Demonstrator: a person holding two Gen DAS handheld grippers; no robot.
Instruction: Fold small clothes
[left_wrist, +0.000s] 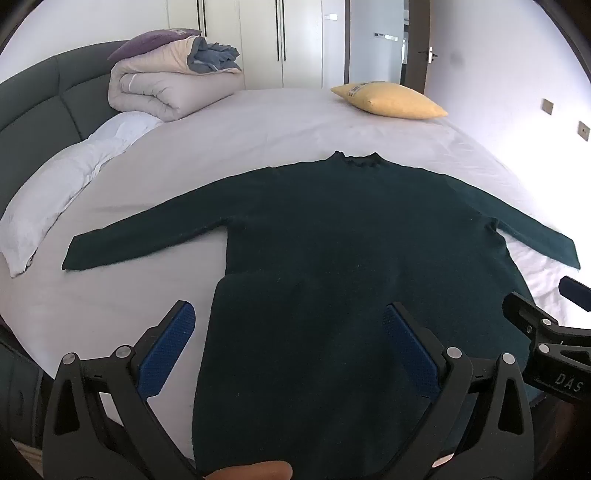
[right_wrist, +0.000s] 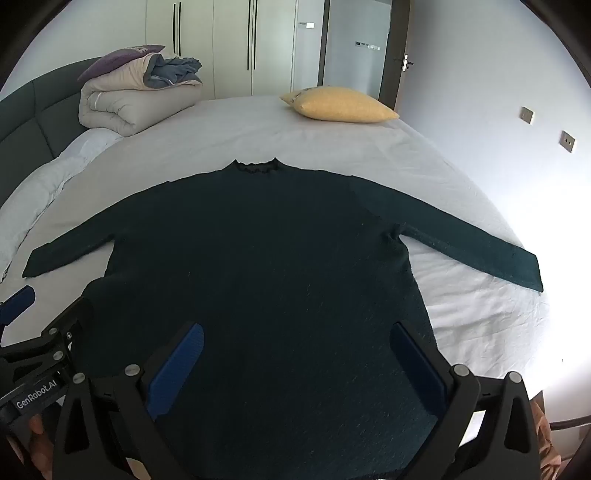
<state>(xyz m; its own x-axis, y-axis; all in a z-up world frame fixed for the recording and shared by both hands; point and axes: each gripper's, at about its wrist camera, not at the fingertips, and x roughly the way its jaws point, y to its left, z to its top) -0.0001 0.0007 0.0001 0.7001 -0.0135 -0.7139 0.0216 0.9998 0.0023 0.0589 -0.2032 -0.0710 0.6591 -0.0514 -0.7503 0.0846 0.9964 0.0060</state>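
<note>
A wide bed (left_wrist: 258, 122) with a pale sheet fills both views, and everything else sits in relation to it. A dark green upholstered headboard (left_wrist: 33, 103) curves along its left side. Spread flat across the middle of the bed lies a dark green sweater (left_wrist: 332, 229), front down or up I cannot tell, its ruffled collar (right_wrist: 256, 168) pointing toward the far edge of the bed, both sleeves stretched straight out to either side and its hem toward the near edge. At the far left corner of the bed rests a folded beige duvet (left_wrist: 166, 85), with a purple cushion (right_wrist: 122, 55) and crumpled blue-grey fabric (left_wrist: 212, 55) on top. A white pillow (left_wrist: 74, 184) lies along the bed's left side, beside the headboard. A yellow pillow (right_wrist: 340, 105) sits at the far edge of the bed, beyond the collar. Over the near edge, the left gripper (left_wrist: 288, 325) hovers above the sweater's lower left side, jaws spread wide, gripping nothing. The right gripper (right_wrist: 295, 345) hangs above the lower body of the sweater, jaws likewise wide apart and empty.
</note>
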